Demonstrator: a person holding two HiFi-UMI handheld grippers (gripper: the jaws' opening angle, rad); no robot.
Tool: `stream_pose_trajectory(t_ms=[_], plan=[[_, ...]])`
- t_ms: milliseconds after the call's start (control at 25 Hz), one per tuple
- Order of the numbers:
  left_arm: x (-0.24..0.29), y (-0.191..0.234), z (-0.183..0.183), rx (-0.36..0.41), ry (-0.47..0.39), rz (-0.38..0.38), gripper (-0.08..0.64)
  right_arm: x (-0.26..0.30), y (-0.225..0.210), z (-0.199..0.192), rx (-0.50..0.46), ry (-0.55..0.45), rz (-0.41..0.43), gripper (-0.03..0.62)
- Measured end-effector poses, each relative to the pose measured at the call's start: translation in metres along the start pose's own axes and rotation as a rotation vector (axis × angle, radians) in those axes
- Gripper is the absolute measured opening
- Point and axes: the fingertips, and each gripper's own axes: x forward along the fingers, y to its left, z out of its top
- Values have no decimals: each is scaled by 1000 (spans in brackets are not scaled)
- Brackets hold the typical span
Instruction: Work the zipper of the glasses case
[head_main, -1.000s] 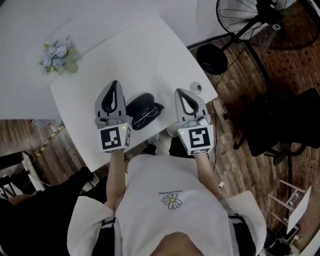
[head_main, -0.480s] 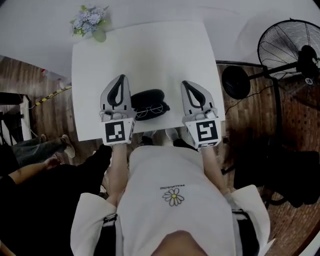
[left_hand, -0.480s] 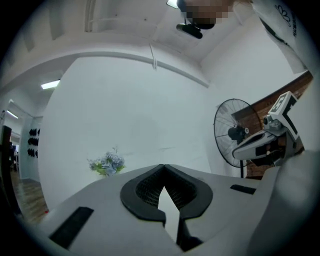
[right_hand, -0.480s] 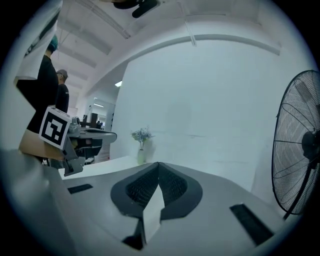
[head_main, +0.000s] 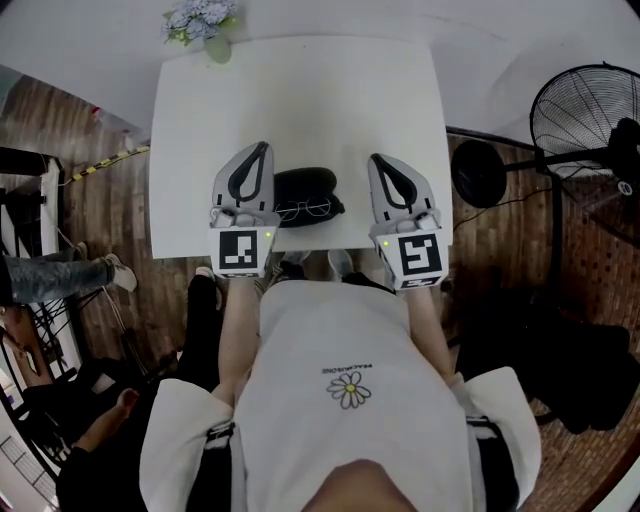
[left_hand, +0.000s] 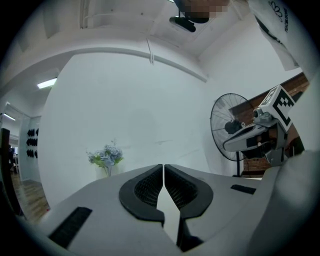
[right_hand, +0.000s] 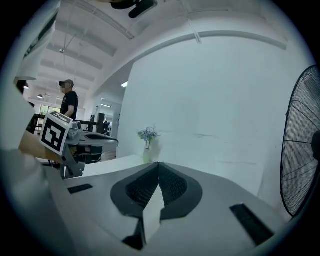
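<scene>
A white table (head_main: 300, 100) carries the dark glasses case (head_main: 305, 184), lying between the left gripper (head_main: 262, 147) and right gripper (head_main: 376, 158). Both grippers' jaws are closed and empty. The case's zipper is too small to make out. Spectacles (head_main: 303, 209) lie at its near edge.

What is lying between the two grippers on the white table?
In the head view, the black glasses case lies between the left gripper and the right gripper, with a pair of glasses on its near side.
</scene>
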Motion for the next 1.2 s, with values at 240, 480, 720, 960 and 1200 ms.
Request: stream_pose_trajectory(t_ms=[240,480,720,960,1200], plan=[[19,-50,-54,86,230,-406,31,1,1,-7,1,24,5,8],[13,-82,-122,70,469,-705,280,0,13,-17,12,75,18,8],[9,-87,-156,-35,578,-843,350,1,17,-26,4,110,31,8],[2,-82,-178,-120,704,-911,350,0,19,-38,7,152,39,8],[-2,-86,-179,-135,711,-936,350,1,20,-46,18,177,38,8]])
